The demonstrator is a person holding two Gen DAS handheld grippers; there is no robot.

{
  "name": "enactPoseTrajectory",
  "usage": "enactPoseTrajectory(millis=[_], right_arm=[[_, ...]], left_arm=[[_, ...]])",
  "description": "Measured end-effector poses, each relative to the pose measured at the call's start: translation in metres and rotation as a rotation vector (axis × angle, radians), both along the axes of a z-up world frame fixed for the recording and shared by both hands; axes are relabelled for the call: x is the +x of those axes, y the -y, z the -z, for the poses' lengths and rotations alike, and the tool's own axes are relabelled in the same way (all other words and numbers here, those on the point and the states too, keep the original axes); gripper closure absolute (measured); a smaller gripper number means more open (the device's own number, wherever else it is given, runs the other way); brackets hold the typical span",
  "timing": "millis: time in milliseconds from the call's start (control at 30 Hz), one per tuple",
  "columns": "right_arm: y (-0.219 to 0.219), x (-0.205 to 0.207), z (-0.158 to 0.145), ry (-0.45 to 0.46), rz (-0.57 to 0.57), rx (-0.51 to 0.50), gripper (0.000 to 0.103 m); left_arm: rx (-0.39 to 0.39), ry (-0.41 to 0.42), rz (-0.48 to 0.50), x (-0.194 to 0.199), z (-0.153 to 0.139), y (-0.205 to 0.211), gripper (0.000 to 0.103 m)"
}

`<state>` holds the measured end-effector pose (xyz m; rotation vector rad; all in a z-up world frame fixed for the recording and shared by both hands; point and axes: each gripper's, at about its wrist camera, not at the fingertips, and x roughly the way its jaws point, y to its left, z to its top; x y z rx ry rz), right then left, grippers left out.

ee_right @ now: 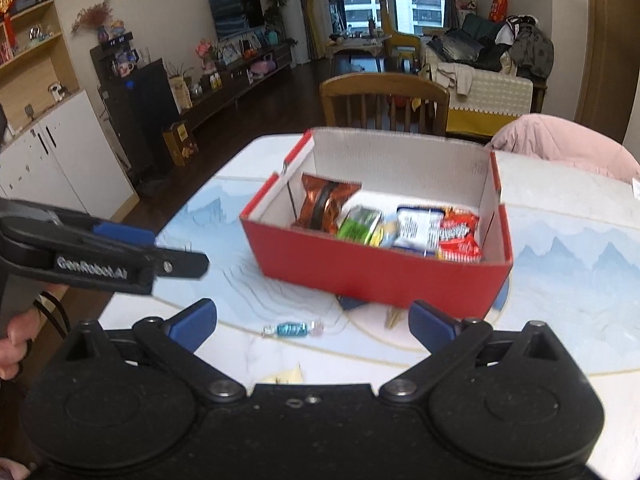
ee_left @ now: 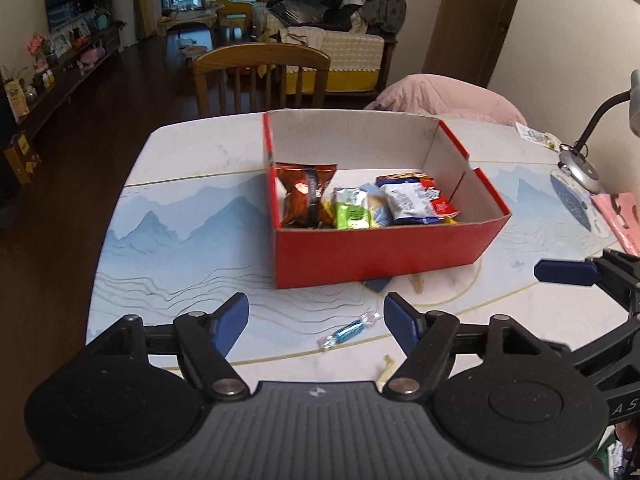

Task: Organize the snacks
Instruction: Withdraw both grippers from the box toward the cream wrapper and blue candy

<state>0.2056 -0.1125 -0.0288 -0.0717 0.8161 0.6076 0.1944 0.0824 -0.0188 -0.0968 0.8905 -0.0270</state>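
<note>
A red cardboard box (ee_left: 384,248) (ee_right: 360,272) stands on the table with several snack packets inside: a brown foil bag (ee_left: 306,196) (ee_right: 326,202), a green packet (ee_left: 352,210) (ee_right: 358,222), a white and blue packet (ee_left: 408,200) (ee_right: 418,226) and a red packet (ee_right: 460,238). A blue wrapped candy (ee_left: 349,330) (ee_right: 292,329) lies on the table in front of the box. My left gripper (ee_left: 316,322) hovers over the candy, open and empty. My right gripper (ee_right: 312,322) is open wide with nothing in it, the candy below and between its fingers.
A wooden chair (ee_left: 260,76) (ee_right: 384,98) stands at the table's far side, a pink garment (ee_left: 444,98) (ee_right: 560,140) beside it. A desk lamp (ee_left: 580,160) and pink paper sit at the right. Small yellow scraps (ee_left: 386,372) lie near the front edge. A hand (ee_right: 12,344) holds the left gripper.
</note>
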Motion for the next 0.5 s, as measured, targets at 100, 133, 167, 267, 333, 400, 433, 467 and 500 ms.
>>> enactPoseTrajectory(millis=[100,133,167,267,333,400,433,467,500], right_arm=[[-0.005,-0.006,0.017,-0.031,-0.02,-0.018,0.0],[-0.007,-0.008,0.023,-0.042,-0.029,-0.026,0.0],[-0.01,-0.009,0.031,-0.059,-0.041,-0.035,0.0],[-0.018,-0.012,0.055,-0.123,-0.091,-0.059,0.001],[-0.026,-0.015,0.07,-0.142,-0.116,-0.095,0.001],[-0.033,-0.018,0.083,-0.155,-0.14,-0.128,0.003],[-0.036,-0.02,0.087,-0.158,-0.15,-0.142,0.004],[-0.039,-0.021,0.091,-0.159,-0.161,-0.155,0.006],[-0.042,-0.022,0.094,-0.158,-0.175,-0.167,0.008]], left_arm=[[-0.029,-0.021,-0.016,-0.007,0.012,-0.005,0.026],[-0.038,-0.029,-0.022,-0.009,0.017,-0.007,0.025],[-0.038,-0.038,-0.028,-0.01,0.022,-0.008,0.025],[-0.024,-0.08,-0.038,-0.014,0.041,-0.01,0.025],[-0.022,-0.102,-0.039,-0.016,0.051,-0.012,0.025],[-0.016,-0.118,-0.044,-0.018,0.06,-0.014,0.025],[-0.015,-0.127,-0.045,-0.018,0.064,-0.014,0.025],[-0.013,-0.134,-0.043,-0.018,0.067,-0.014,0.025],[-0.01,-0.143,-0.041,-0.017,0.07,-0.014,0.025]])
